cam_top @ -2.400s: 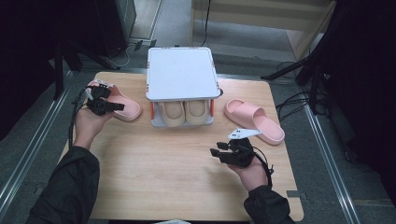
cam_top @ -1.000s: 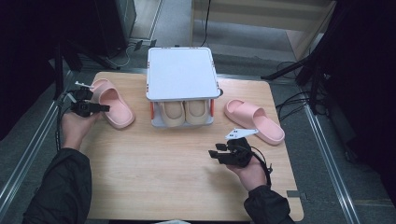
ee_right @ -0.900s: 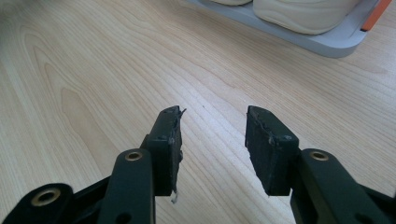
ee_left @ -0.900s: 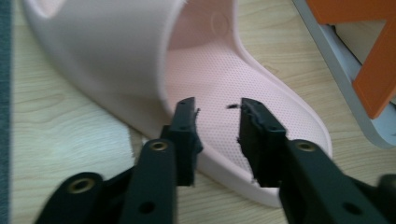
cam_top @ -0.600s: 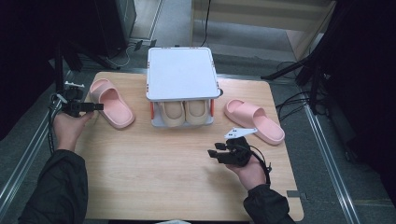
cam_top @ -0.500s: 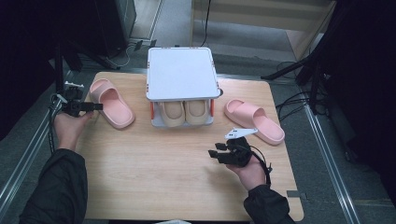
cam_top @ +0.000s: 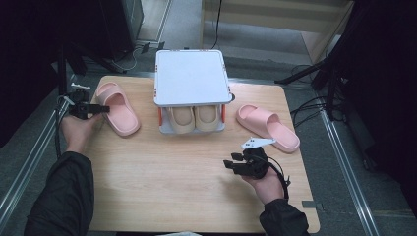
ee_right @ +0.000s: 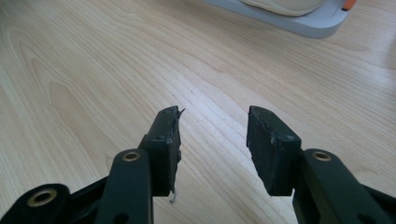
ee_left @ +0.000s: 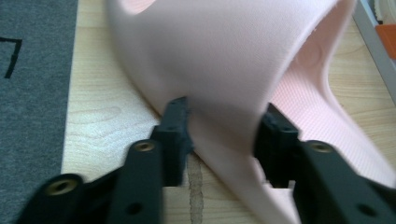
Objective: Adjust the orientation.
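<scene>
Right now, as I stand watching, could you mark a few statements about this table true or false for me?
1. The left gripper has the left pink slipper between its fingers. True; the fingers have just been closing on it.
2. The right gripper holds the right pink slipper. False: its fingers are open and empty over the bare table, and that slipper lies apart from it.
3. The beige slippers sit on the lower shelf of the white rack. True.
4. Both pink slippers lie on the same side of the rack. False: one lies on each side.
</scene>
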Motion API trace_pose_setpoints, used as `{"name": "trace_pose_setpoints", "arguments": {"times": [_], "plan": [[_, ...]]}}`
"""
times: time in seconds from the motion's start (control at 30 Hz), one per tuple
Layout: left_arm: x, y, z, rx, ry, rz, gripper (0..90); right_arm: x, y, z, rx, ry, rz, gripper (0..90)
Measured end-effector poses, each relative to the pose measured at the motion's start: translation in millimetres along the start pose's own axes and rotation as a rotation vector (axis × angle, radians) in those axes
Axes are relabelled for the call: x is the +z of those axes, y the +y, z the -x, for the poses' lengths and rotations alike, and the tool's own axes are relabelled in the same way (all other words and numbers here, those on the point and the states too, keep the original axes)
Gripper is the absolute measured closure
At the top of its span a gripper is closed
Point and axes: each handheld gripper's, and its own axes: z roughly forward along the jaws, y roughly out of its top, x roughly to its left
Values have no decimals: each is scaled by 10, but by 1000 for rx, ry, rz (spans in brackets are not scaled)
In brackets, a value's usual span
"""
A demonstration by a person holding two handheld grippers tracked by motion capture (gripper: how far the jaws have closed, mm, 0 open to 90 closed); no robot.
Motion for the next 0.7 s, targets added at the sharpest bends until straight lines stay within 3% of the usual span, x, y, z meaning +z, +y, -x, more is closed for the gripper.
{"name": "trace_pose_setpoints", "arguments": {"times": [0.2,0.37,0.7], "plan": [[-42,-7,-21,31,34,1,769,-11,-8,14,3,1,5,546],[-69,-8,8,75,30,-9,844,-5,5,11,1,-2,14,533],[-224,-51,74,119,18,-10,850,-5,60,14,-5,0,26,534]]}}
